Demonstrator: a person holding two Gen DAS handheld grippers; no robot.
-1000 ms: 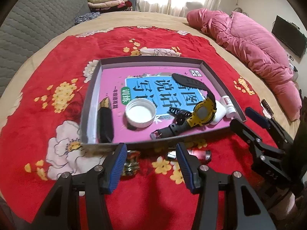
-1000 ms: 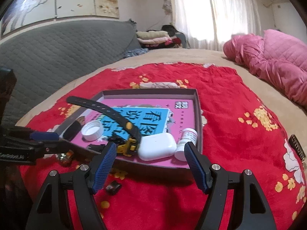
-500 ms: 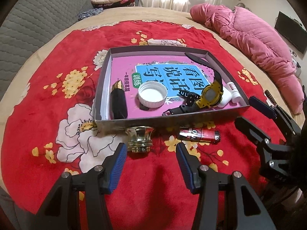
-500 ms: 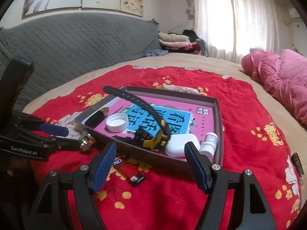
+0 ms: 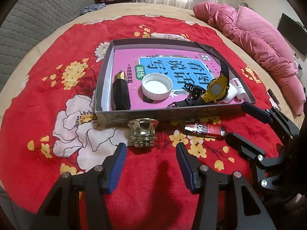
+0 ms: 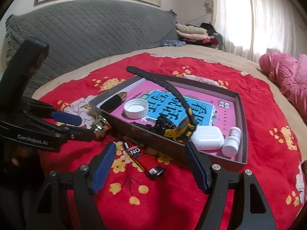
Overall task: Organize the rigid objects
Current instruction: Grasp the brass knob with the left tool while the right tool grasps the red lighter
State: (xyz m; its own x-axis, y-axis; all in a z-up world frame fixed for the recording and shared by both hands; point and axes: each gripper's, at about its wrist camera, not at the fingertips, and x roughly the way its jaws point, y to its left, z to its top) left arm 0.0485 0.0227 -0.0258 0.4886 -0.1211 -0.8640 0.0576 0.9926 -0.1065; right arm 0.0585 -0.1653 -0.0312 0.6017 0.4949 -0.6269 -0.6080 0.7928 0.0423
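A shallow cardboard tray (image 5: 103,88) sits on a red flowered blanket (image 5: 57,61) spread over a bed; two things lie outside it, just in front of its near wall: a gold metal knob (image 5: 143,133) and a red lighter (image 5: 204,131).

The left gripper (image 5: 149,161) hangs over the knob with its jaws apart and nothing between them, the knob just ahead of its blue pads (image 5: 117,169); the right gripper (image 6: 149,167) is likewise spread and empty, with the lighter lying on the blanket between its fingers, not touched.

The knob looks hard, fairly heavy for its size and glossy, so likely to slip; its narrow waist seems the surest place to pinch; the lighter looks light, stiff and smooth, best taken across its flat long sides.

Inside the tray lie a black and gold lipstick tube (image 5: 120,94), a white screw cap (image 5: 157,87), a yellow and black wristwatch (image 5: 215,90), a white earbud case (image 6: 208,139) and a small white bottle (image 6: 232,141); the watch strap sticks up over the tray; the soft blanket may let things sink or roll; the tray's near wall must be cleared, and the two grippers are close together.
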